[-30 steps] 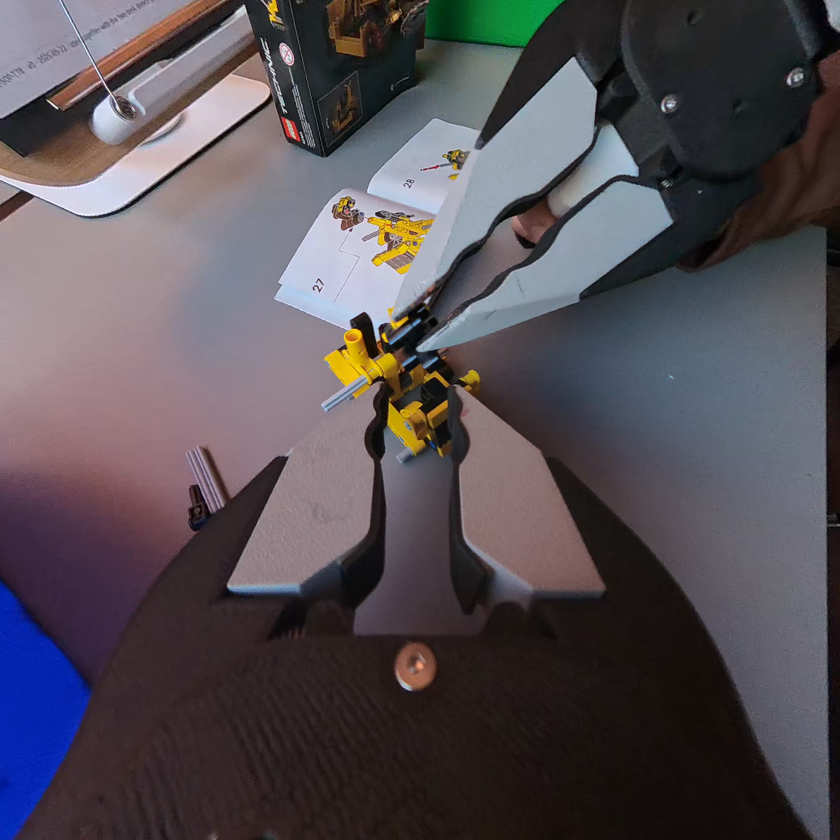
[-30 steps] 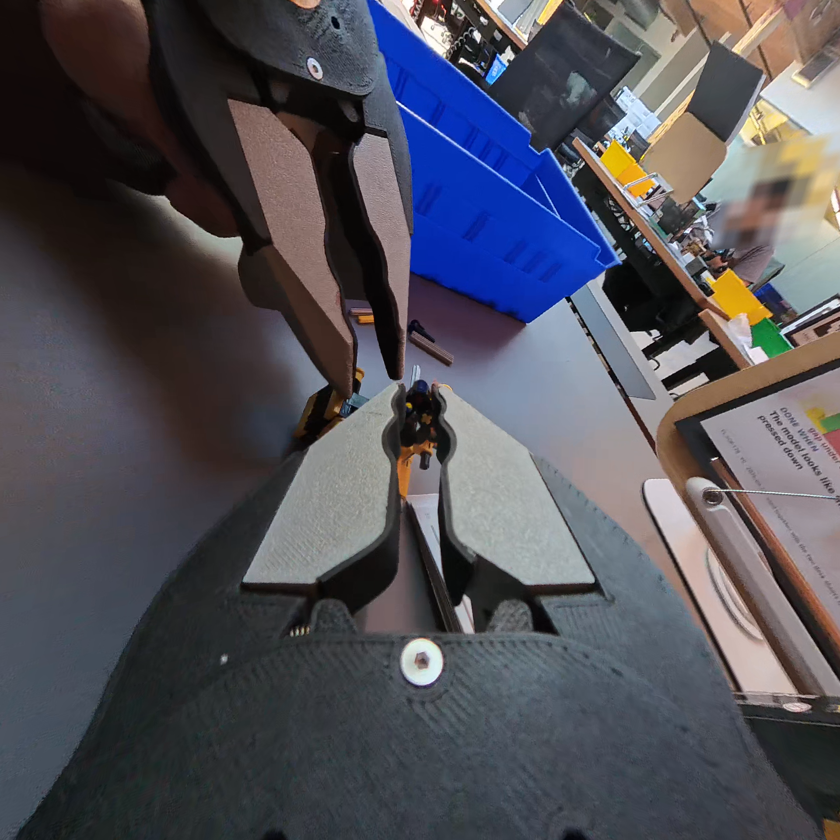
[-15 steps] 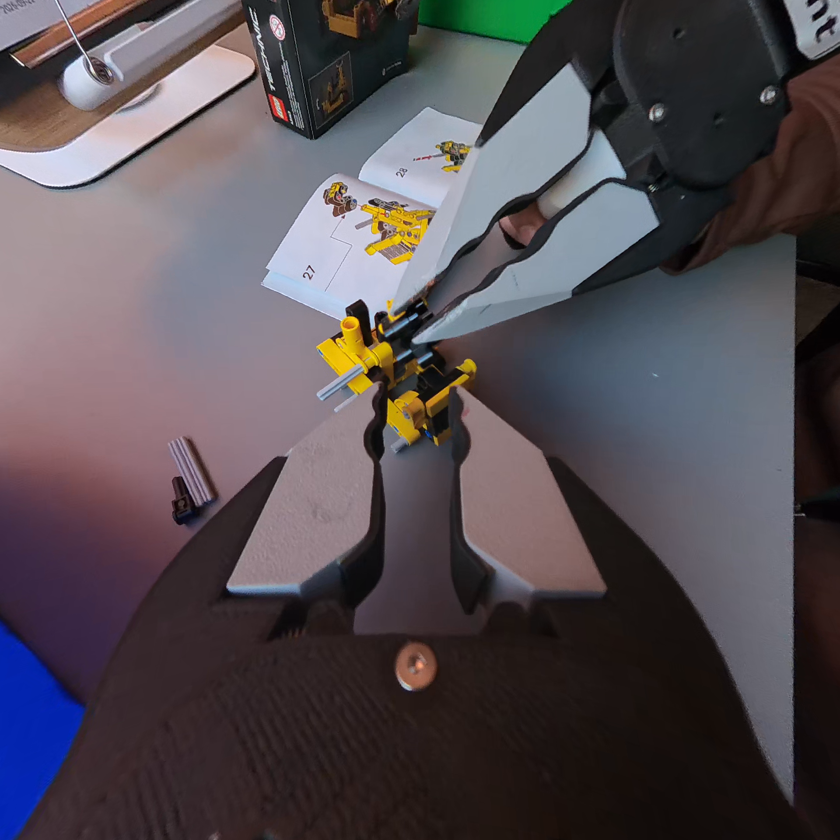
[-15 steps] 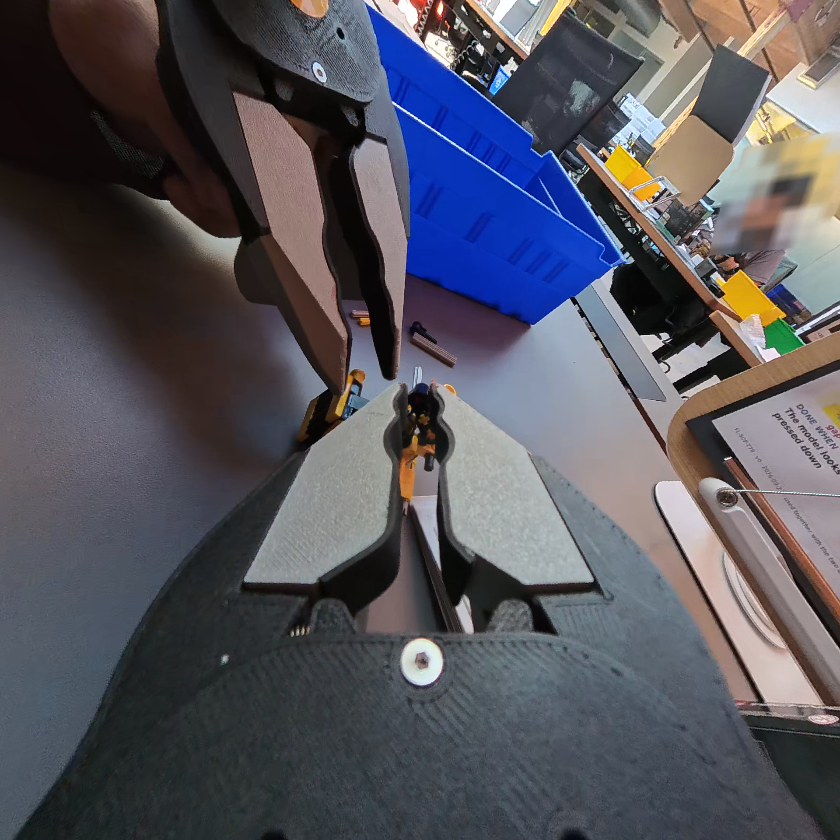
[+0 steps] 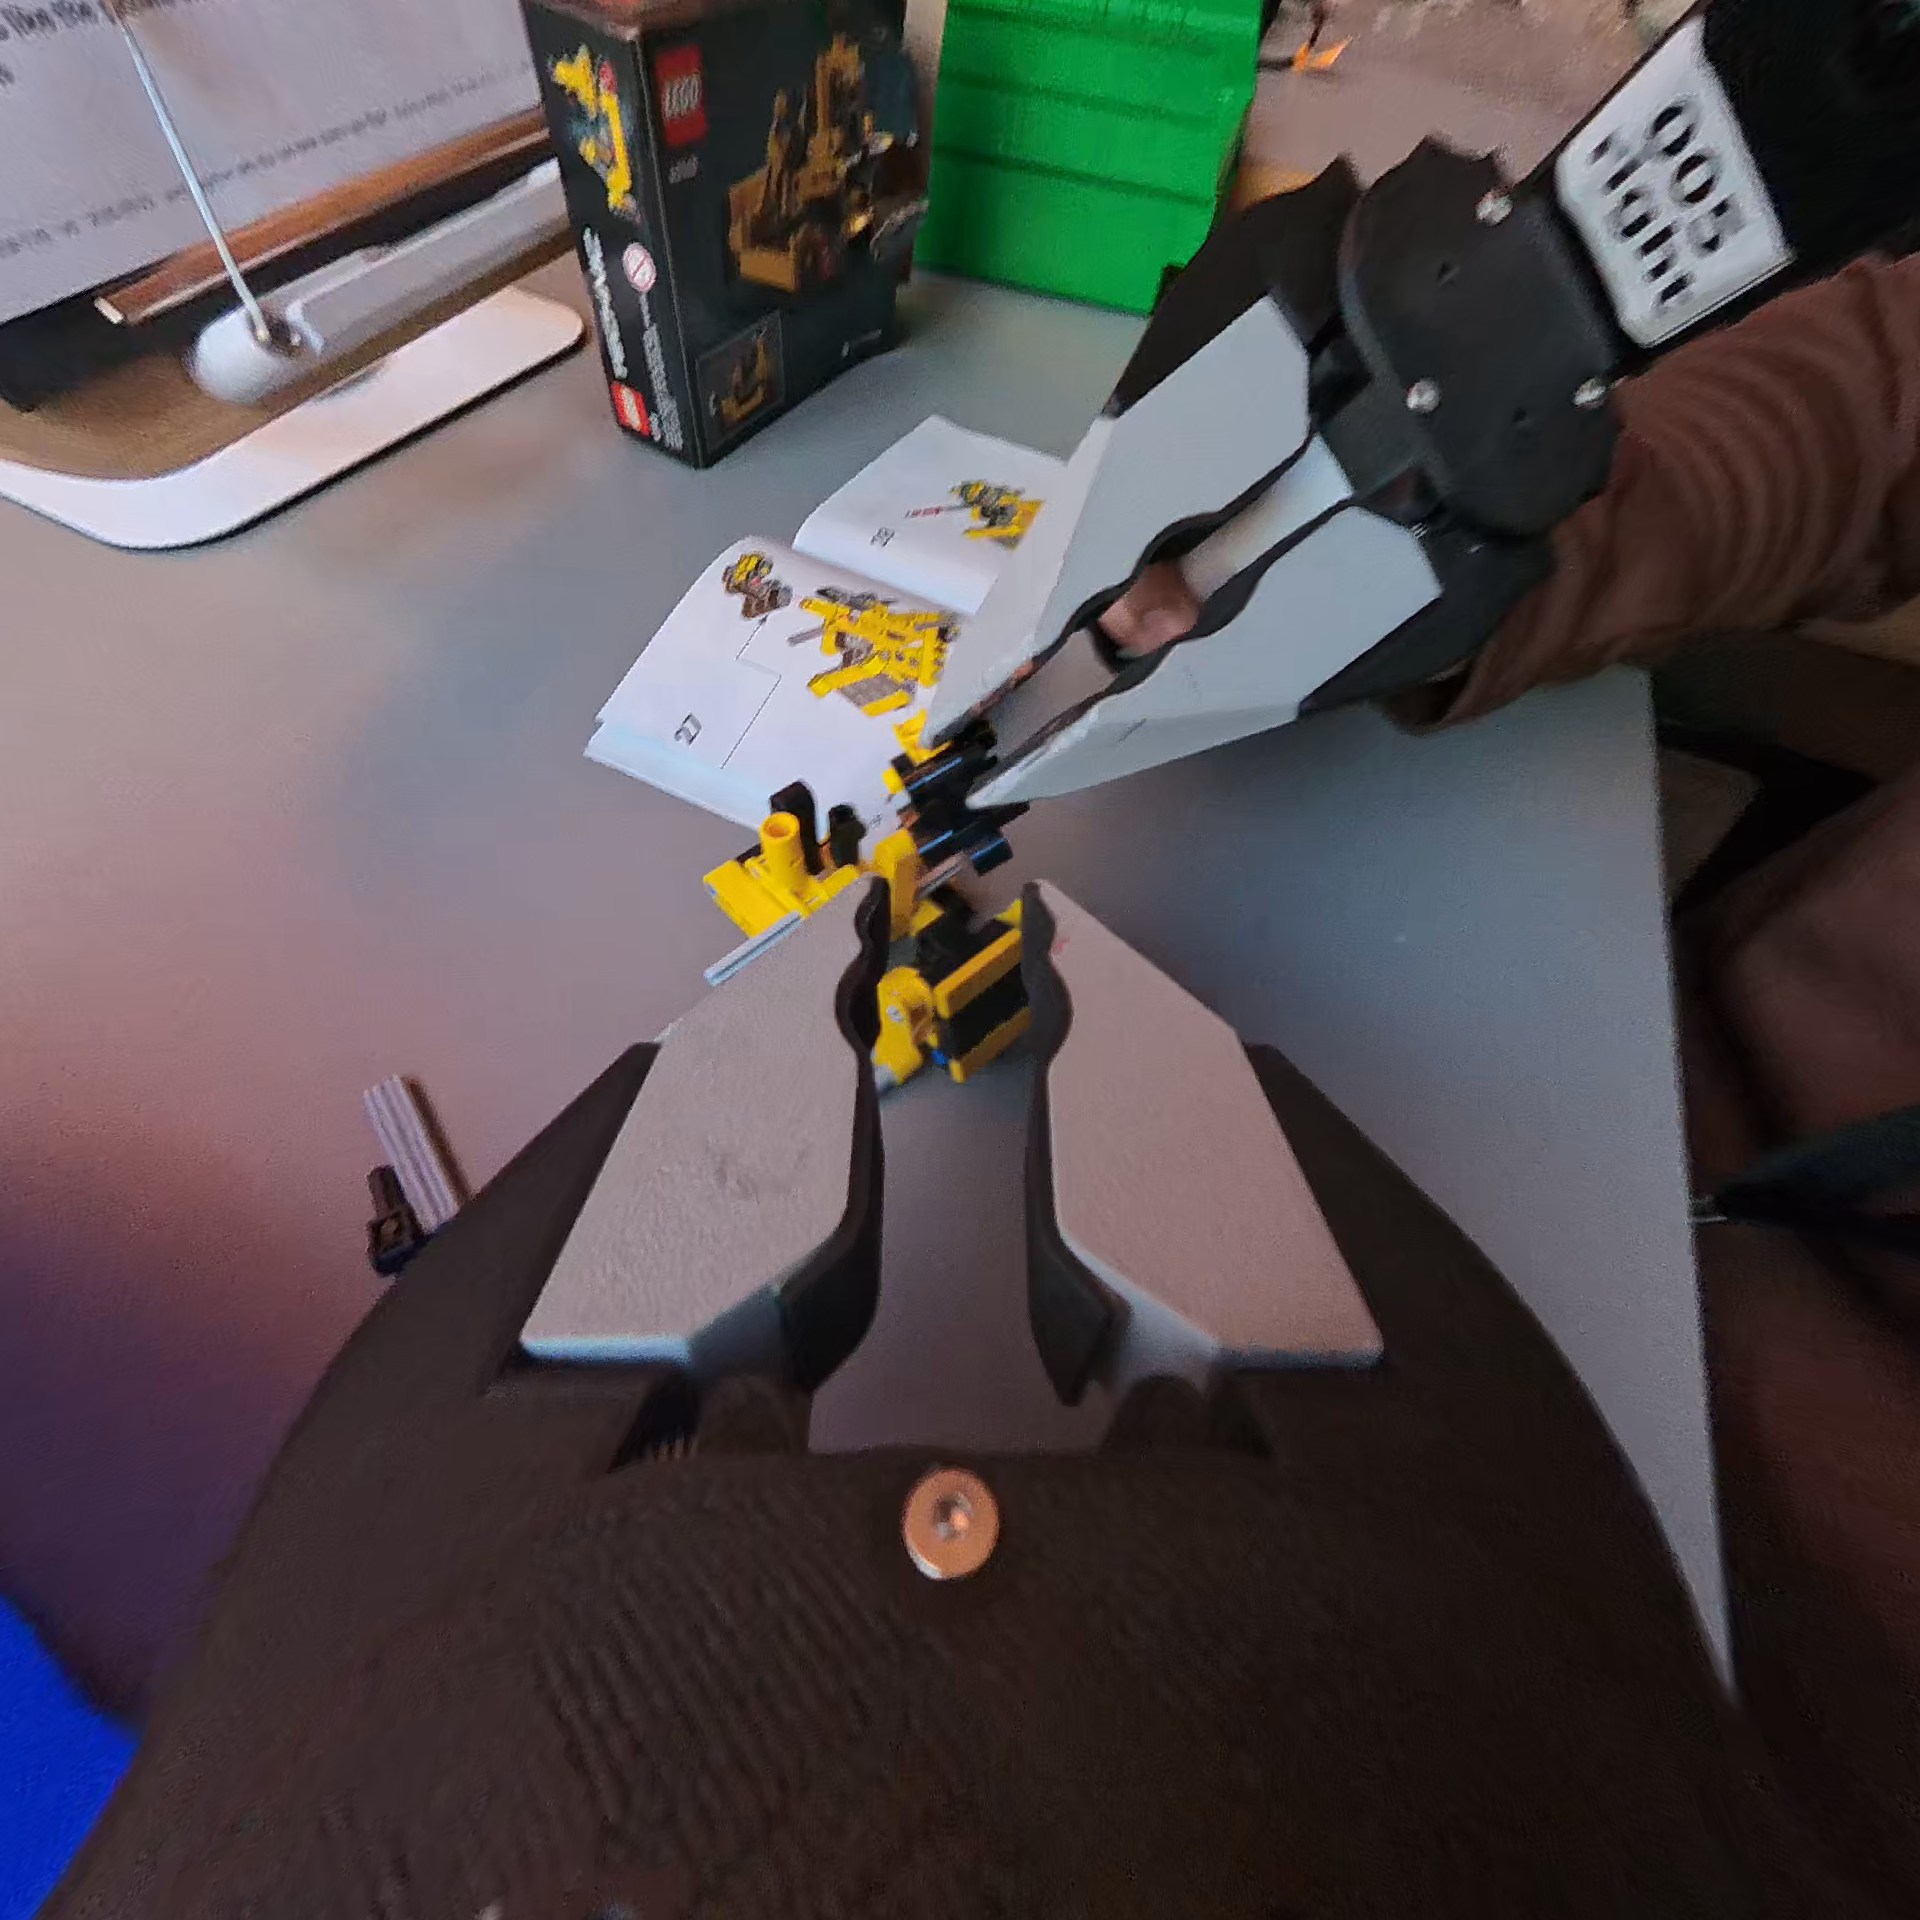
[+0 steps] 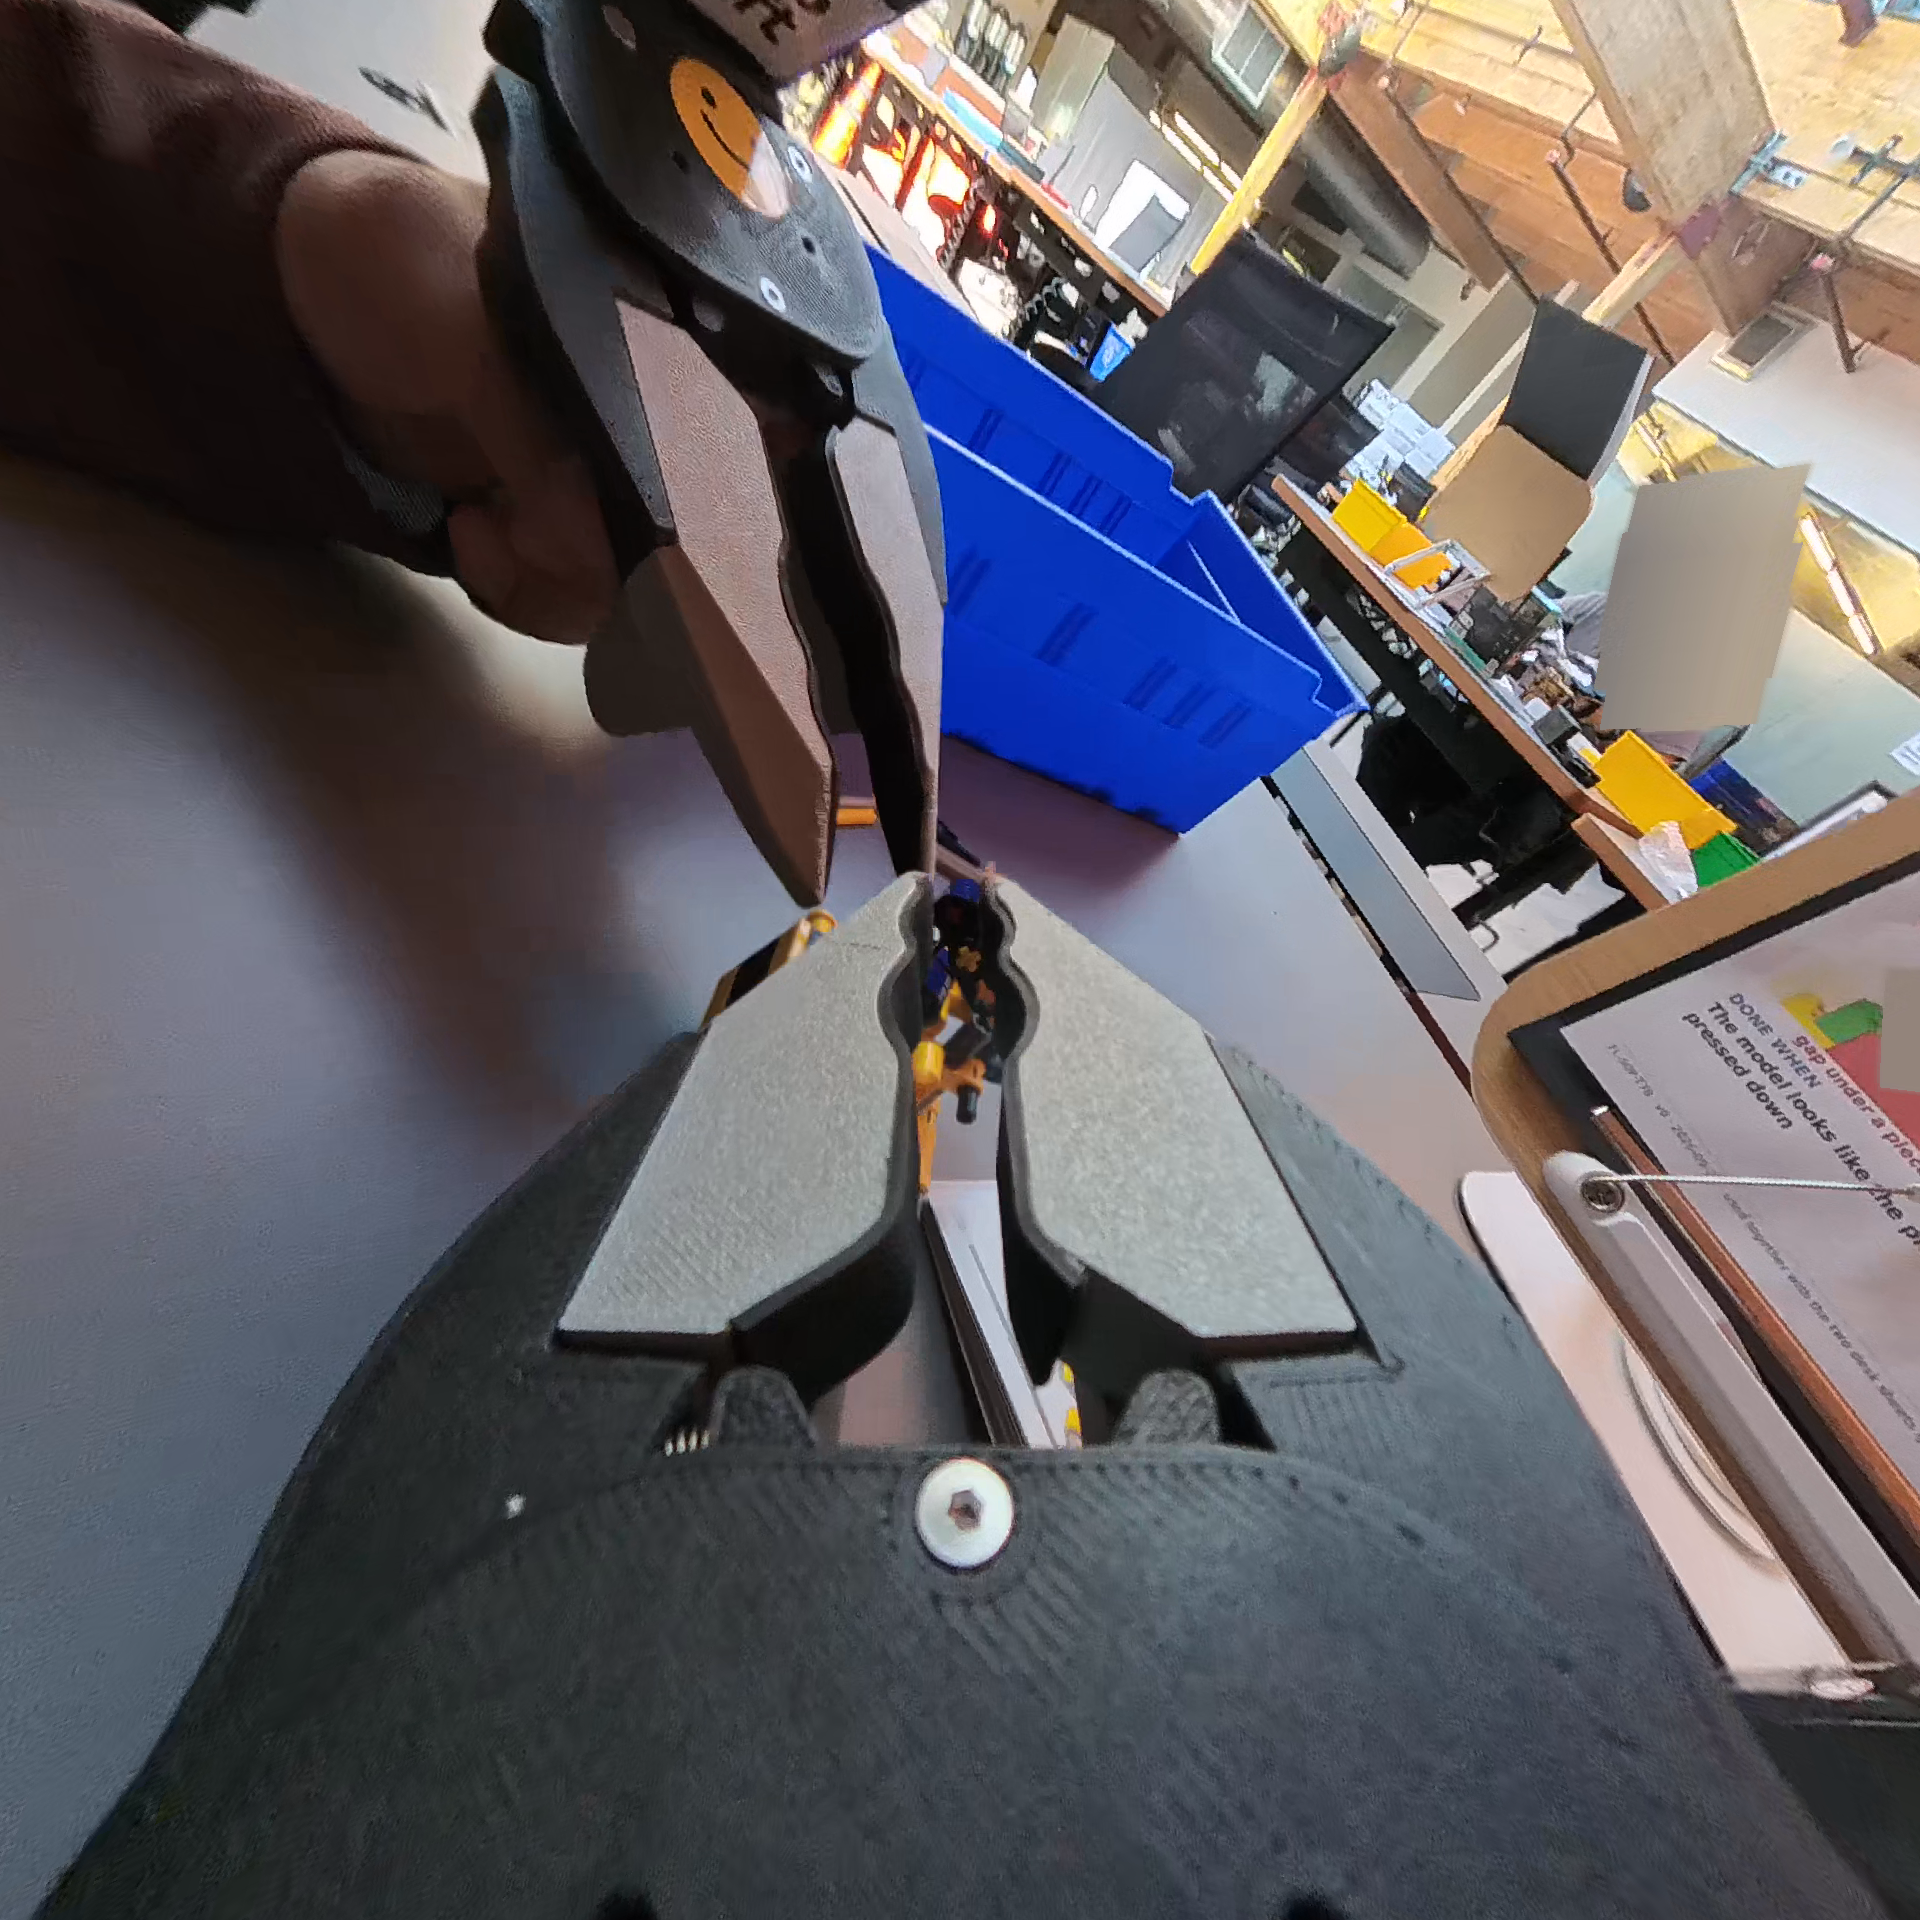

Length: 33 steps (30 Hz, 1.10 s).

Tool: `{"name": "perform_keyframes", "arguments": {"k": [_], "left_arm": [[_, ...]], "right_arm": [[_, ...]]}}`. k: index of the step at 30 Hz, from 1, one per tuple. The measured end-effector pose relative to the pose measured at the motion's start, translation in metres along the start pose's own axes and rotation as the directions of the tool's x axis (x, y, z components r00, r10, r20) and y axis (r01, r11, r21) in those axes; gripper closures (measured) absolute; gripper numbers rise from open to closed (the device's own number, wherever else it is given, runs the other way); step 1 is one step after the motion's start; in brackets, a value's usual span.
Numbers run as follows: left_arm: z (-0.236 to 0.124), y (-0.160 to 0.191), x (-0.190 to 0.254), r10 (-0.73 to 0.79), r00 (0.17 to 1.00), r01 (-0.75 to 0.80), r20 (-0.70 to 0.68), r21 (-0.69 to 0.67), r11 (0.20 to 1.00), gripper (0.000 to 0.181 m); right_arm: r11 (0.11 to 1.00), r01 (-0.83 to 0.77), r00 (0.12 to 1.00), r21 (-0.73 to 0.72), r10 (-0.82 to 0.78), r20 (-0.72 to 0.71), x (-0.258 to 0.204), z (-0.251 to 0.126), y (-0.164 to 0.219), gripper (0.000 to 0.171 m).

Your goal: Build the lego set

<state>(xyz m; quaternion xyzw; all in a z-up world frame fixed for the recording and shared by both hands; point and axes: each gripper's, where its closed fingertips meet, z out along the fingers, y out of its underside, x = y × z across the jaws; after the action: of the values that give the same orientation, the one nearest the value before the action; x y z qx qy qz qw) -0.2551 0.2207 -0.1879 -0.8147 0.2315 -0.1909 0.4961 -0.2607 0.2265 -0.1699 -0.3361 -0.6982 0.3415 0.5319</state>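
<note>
A small yellow and black lego model sits just above the grey table, in front of the open instruction booklet. My left gripper is shut on the model's near yellow and black end. My right gripper comes in from the upper right and is shut on the black part at the model's far end. In the right wrist view my right gripper pinches the black and yellow model, and my left gripper comes down on it from above left. The model's underside is hidden.
A black lego box and a green bin stand at the back. A document stand on a white base is at the back left. Grey axles and a small black pin lie at the left. Blue bins stand beyond. The table's edge runs along the right. Both grippers' tips are close together, under 4 cm apart.
Both grippers keep their hold on the model. The left wrist view has tilted up and back, so the box and the green bin show more. The right gripper sits a little higher.
</note>
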Motion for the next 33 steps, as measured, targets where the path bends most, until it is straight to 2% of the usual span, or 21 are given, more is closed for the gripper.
{"name": "perform_keyframes", "arguments": {"k": [3,6,10,16,22,25,33], "left_arm": [[0.000,-0.005,0.011,-0.058,0.994,0.061,-0.088,0.027,0.998,0.158],[0.001,-0.006,0.018,-0.127,0.978,0.134,-0.163,0.030,0.991,0.155],[0.003,-0.007,0.023,-0.115,0.978,0.124,-0.175,0.039,0.992,0.155],[0.004,-0.008,0.027,-0.079,0.983,0.088,-0.168,0.042,0.995,0.151],[0.002,-0.011,0.030,-0.083,0.978,0.097,-0.190,0.070,0.993,0.159],[0.002,-0.013,0.035,-0.075,0.974,0.093,-0.212,0.077,0.993,0.157],[0.001,-0.016,0.037,-0.049,0.976,0.070,-0.211,0.091,0.993,0.160]], "right_arm": [[0.996,0.017,1.000,0.082,-0.017,0.002,-0.002,-0.006,-0.015,0.166],[0.987,-0.043,0.999,0.153,0.038,0.036,-0.002,-0.013,-0.025,0.167],[0.976,-0.140,0.988,0.167,0.127,0.083,0.000,-0.013,-0.023,0.166],[0.970,-0.173,0.981,0.168,0.156,0.113,-0.005,-0.012,-0.024,0.166],[0.988,-0.059,0.998,0.144,0.058,0.012,-0.009,-0.017,-0.030,0.167],[0.989,0.016,1.000,0.146,-0.017,0.002,-0.016,-0.019,-0.034,0.167],[0.988,-0.032,0.999,0.148,0.026,0.044,-0.017,-0.018,-0.031,0.167]]}}
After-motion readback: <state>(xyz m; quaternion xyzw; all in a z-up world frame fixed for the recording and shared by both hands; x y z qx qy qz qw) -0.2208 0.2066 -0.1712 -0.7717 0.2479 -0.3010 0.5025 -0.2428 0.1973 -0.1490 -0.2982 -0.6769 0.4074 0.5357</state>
